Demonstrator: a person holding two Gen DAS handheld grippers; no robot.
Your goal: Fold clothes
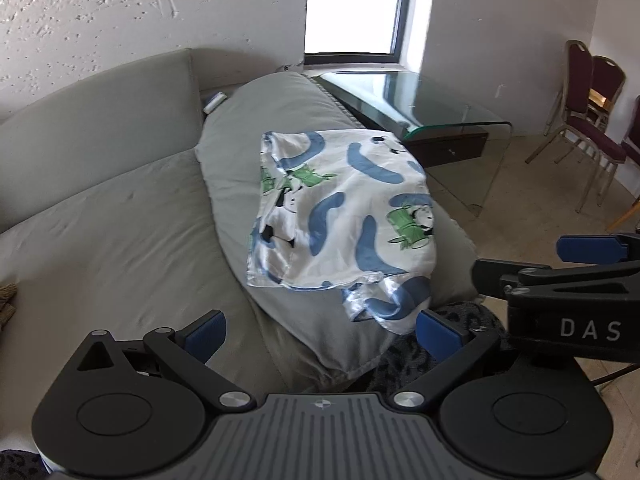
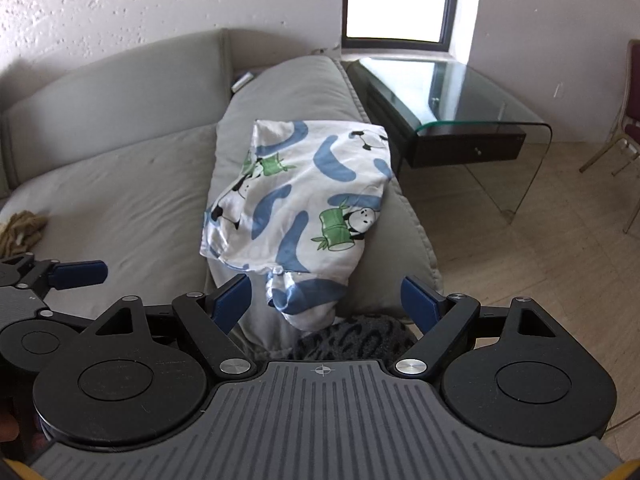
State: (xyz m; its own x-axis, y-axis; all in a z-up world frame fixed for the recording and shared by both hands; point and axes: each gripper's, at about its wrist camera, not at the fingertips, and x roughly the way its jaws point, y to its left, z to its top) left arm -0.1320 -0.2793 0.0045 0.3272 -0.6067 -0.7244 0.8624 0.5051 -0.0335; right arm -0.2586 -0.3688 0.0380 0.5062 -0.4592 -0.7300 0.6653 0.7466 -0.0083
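A folded white garment [image 1: 344, 216] with blue curves and green panda prints lies on a grey cushion [image 1: 288, 128] on the sofa; it also shows in the right wrist view [image 2: 298, 200]. A loose end hangs toward me. My left gripper [image 1: 320, 332] is open and empty, just short of the garment's near end. My right gripper [image 2: 326, 300] is open and empty, its fingers either side of the hanging end without touching it. The right gripper also shows at the right edge of the left wrist view [image 1: 560, 276].
A grey sofa [image 1: 100, 208] spreads to the left. A glass side table [image 1: 440, 104] with a dark drawer stands to the right of the cushion. Maroon chairs [image 1: 588, 120] stand at far right. A dark leopard-print cloth [image 2: 356, 340] lies below the cushion. A tan rope [image 2: 22, 228] lies on the sofa.
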